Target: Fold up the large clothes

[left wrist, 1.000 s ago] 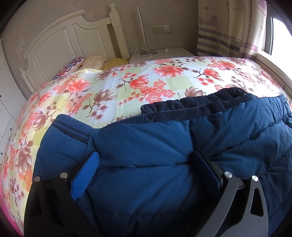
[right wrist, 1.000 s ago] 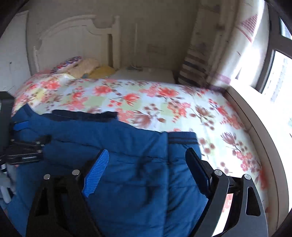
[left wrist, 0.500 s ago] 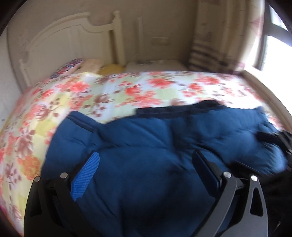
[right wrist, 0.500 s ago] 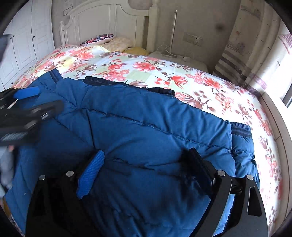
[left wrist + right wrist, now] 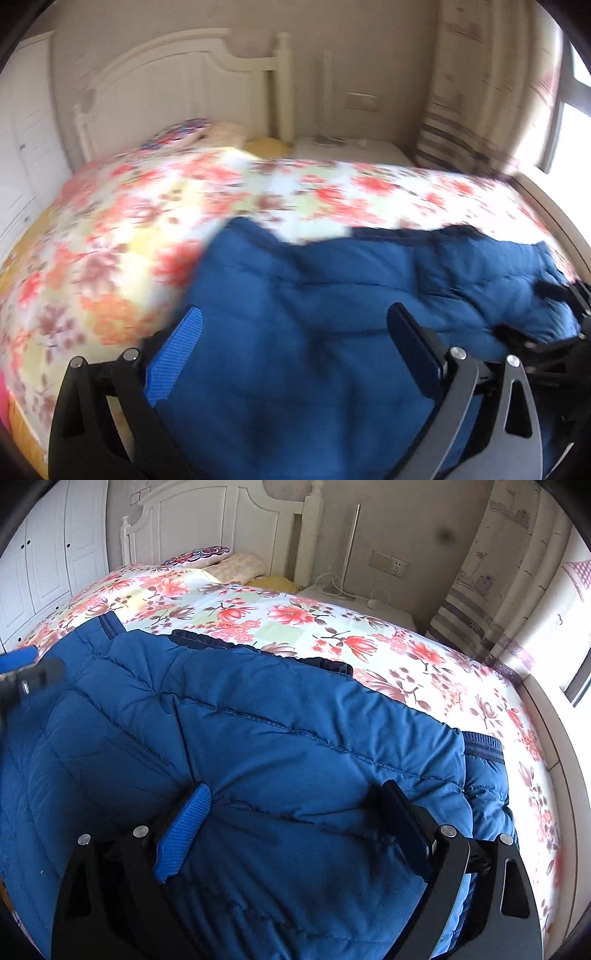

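On floral bed [image 5: 369, 635], blue padded jacket [image 5: 258, 738], spread flat.

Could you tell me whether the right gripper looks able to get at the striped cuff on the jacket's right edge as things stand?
Probably yes: the right gripper is open over the blue jacket, and the striped cuff lies uncovered nearby.

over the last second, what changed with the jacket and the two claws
The right claw swung in over the blue puffer jacket and settled low on it, jaws wide, pads sunk into the padding. The left claw pulled back from the jacket, its view now blurred by motion. Neither took hold. The jacket stayed spread on the floral bedspread.
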{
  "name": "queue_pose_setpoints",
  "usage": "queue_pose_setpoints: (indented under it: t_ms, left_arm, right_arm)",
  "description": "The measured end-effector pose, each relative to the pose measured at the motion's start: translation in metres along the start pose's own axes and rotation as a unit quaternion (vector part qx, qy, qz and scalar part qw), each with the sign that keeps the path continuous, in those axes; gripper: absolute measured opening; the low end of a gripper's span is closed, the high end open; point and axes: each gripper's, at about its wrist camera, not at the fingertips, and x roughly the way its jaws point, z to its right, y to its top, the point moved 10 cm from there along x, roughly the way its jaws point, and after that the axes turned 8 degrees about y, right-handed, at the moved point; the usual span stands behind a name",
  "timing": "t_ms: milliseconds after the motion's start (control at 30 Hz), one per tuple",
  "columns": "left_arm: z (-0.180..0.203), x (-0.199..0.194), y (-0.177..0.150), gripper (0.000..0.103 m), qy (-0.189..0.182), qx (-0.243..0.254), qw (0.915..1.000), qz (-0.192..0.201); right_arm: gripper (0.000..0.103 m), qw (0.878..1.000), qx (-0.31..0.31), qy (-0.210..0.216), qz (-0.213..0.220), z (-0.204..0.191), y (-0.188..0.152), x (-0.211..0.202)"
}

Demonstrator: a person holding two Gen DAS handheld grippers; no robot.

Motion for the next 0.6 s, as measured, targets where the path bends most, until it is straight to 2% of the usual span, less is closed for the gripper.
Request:
queue_pose_setpoints:
  t_ms: [33,67,100,133,167,200,267,333,433,500,533,567,600]
  left_arm:
    - [-0.012,0.010,-0.004,0.100,0.012,-0.004,0.9999,-0.010]
    - [-0.024,0.032,-0.017,0.101,0.022,-0.003,0.9990,-0.039]
    - [-0.027,0.052,-0.033,0.101,-0.015,-0.024,0.9964,-0.080]
    - [-0.032,0.054,-0.034,0.101,-0.040,-0.055,0.9939,-0.087]
    - [-0.035,0.050,-0.031,0.101,-0.038,-0.064,0.9940,-0.081]
    - [-0.034,0.047,-0.028,0.101,-0.018,-0.053,0.9961,-0.068]
    - [-0.025,0.042,-0.025,0.101,0.024,-0.008,0.9986,-0.048]
    - [-0.021,0.038,-0.023,0.101,0.052,0.014,0.9981,-0.030]
    - [-0.022,0.038,-0.024,0.101,0.052,0.011,0.9981,-0.032]
    - [-0.025,0.040,-0.023,0.101,0.042,0.003,0.9983,-0.039]
    - [-0.026,0.041,-0.023,0.101,0.041,0.001,0.9983,-0.041]
    - [-0.025,0.040,-0.024,0.101,0.038,-0.002,0.9984,-0.042]
    - [-0.026,0.039,-0.025,0.101,0.036,-0.005,0.9985,-0.042]
  right_arm:
    - [0.088,1.000,0.001,0.002,0.000,0.001,0.000,0.000]
    - [0.088,1.000,0.003,0.004,0.000,0.001,0.000,0.000]
    - [0.088,1.000,0.005,0.006,0.001,0.000,0.000,0.000]
    - [0.088,1.000,0.005,0.008,0.001,-0.001,0.000,0.000]
    - [0.088,1.000,0.004,0.005,0.001,-0.001,0.000,0.000]
    - [0.088,1.000,0.001,0.000,0.004,-0.002,0.001,-0.002]
    - [0.088,1.000,-0.002,-0.010,0.008,-0.001,0.002,-0.005]
    - [0.088,0.998,-0.014,-0.050,0.037,-0.008,0.007,-0.027]
    - [0.089,0.996,-0.047,0.001,0.073,-0.051,0.012,-0.053]
    - [0.089,0.995,-0.071,0.017,0.067,-0.080,0.008,-0.052]
    - [0.089,0.994,-0.093,0.018,0.048,-0.093,0.001,-0.042]
    - [0.088,0.992,-0.125,-0.005,0.029,-0.101,-0.007,-0.029]
    - [0.089,0.991,-0.130,-0.011,0.029,-0.103,-0.008,-0.024]
